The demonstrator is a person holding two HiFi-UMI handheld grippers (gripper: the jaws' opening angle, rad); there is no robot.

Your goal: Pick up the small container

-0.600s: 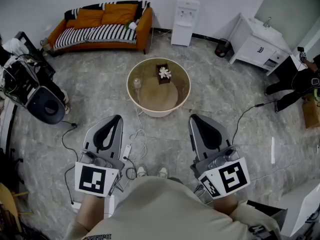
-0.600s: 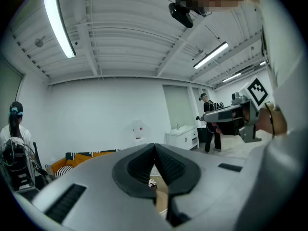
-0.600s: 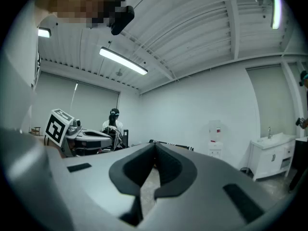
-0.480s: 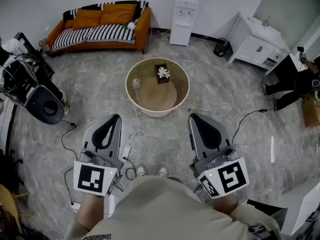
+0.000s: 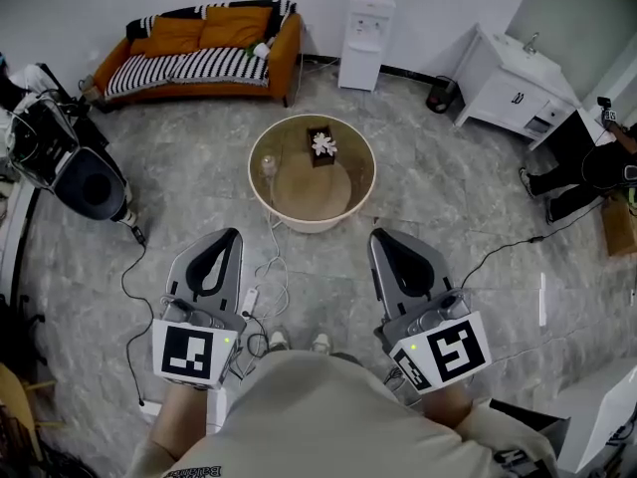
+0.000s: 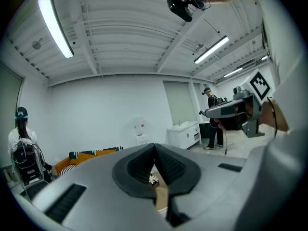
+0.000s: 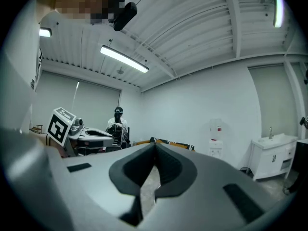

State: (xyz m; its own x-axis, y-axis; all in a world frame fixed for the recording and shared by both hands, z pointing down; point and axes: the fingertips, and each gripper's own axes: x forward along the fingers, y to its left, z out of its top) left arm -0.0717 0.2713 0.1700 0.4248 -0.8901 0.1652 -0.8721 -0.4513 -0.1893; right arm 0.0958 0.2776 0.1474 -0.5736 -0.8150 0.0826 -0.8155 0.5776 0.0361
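The head view shows the left gripper (image 5: 231, 237) and the right gripper (image 5: 379, 237) held low and side by side, well apart, both aimed forward over the tiled floor. Each gripper's own view shows its jaws pressed together at the tips with nothing caught between them.

The small container (image 5: 272, 166), clear and upright, stands well ahead of both sets of fingertips on the left part of the round table (image 5: 314, 225). It is closer to the left gripper's line than to the right's. Just beyond it and to its right sits a dark box (image 5: 322, 145) topped with a white flower.

Only the head view shows the container. In the left gripper view, the slot under the closed tips frames the flower box (image 6: 153, 179) and a strip of table, and the container cannot be made out there. The right gripper view's slot shows only floor.

The gripper views add what the head view lacks. Each shows the other gripper off to its side, and the ceiling lights. The left gripper view also shows a standing person (image 6: 211, 119) past the right gripper (image 6: 236, 112). All three views show the sofa (image 5: 204, 48), the water dispenser (image 5: 366, 30) and the white cabinet (image 5: 513, 88) far beyond the fingertips.
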